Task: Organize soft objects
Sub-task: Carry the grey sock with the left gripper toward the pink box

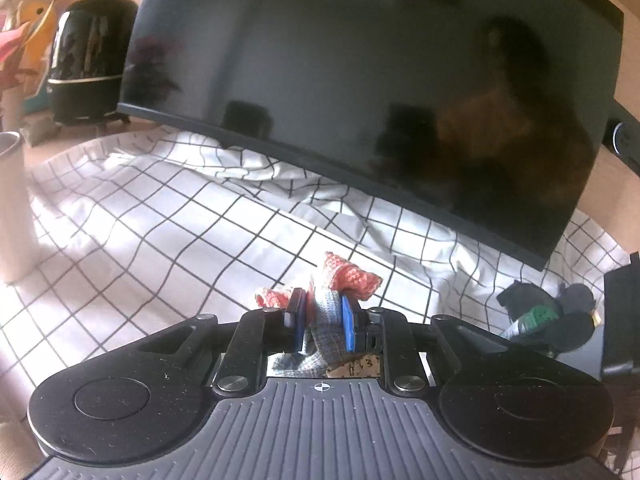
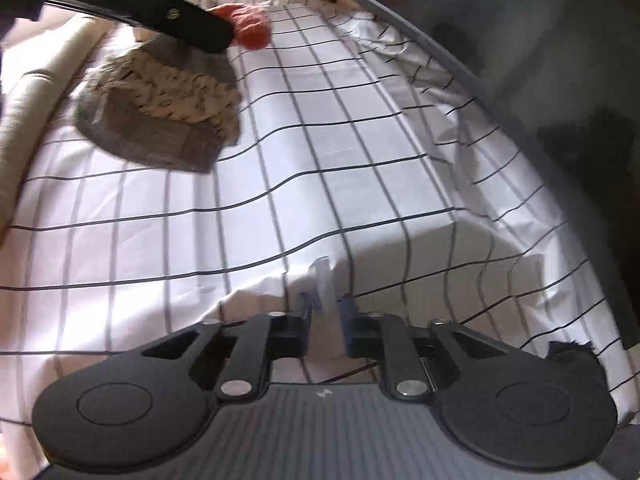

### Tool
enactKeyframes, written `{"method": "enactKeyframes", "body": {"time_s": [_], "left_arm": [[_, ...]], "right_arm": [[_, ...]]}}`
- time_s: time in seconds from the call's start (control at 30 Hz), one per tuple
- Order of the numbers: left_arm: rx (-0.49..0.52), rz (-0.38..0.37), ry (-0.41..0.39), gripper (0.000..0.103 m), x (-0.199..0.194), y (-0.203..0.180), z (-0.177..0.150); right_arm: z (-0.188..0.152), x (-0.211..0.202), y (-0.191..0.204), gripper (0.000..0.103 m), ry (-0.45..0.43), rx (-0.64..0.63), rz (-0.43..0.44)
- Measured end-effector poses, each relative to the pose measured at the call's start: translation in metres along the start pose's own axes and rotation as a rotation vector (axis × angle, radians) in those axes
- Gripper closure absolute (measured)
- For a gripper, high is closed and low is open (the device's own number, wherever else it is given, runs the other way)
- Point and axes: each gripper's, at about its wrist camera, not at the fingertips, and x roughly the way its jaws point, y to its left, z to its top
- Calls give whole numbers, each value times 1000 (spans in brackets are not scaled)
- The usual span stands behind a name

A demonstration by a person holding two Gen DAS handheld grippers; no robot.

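My left gripper [image 1: 320, 322] is shut on a knitted grey sock with a red-orange cuff [image 1: 348, 276], held above the white checked cloth [image 1: 160, 232]. In the right wrist view the same sock hangs from the left gripper at the upper left: its grey and beige body [image 2: 160, 112] droops to the cloth and the red cuff [image 2: 252, 26] sticks out past the fingers. My right gripper [image 2: 326, 312] is low over the checked cloth [image 2: 320, 160]; its fingers are a small gap apart with nothing between them.
A large dark monitor [image 1: 360, 80] stands over the back of the cloth. A black appliance [image 1: 88, 60] and colourful objects are at the far left, a white cylinder [image 1: 12, 208] at the left edge. A dark bundle with a green label [image 1: 548, 316] lies at the right.
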Motion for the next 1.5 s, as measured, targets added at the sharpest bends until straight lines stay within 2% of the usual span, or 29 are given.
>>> {"method": "enactKeyframes", "body": {"time_s": [0.13, 0.27, 0.33, 0.5, 0.73, 0.93, 1.2, 1.43, 1.5], "left_arm": [[2, -22, -17, 81, 7, -7, 14], [40, -58, -29, 81, 20, -34, 36], [65, -80, -36, 81, 25, -53, 48], [151, -158, -76, 81, 29, -122, 76], [309, -345, -82, 81, 29, -251, 88], [400, -523, 18, 81, 35, -357, 64], [421, -666, 174, 81, 64, -460, 18], [341, -739, 294, 79, 107, -521, -12], [281, -733, 383, 76, 131, -536, -19]], "right_arm": [[6, -33, -12, 91, -33, 67, 13], [16, -99, -50, 91, -134, 193, 6], [15, -135, -73, 91, -186, 245, -25], [-20, -218, -132, 91, -277, 341, -225], [-125, -293, -192, 90, -266, 525, -494], [-207, -322, -221, 90, -255, 686, -604], [-283, -329, -248, 90, -275, 883, -630], [-327, -301, -263, 90, -278, 1026, -596], [-343, -288, -263, 90, -283, 1059, -575]]}}
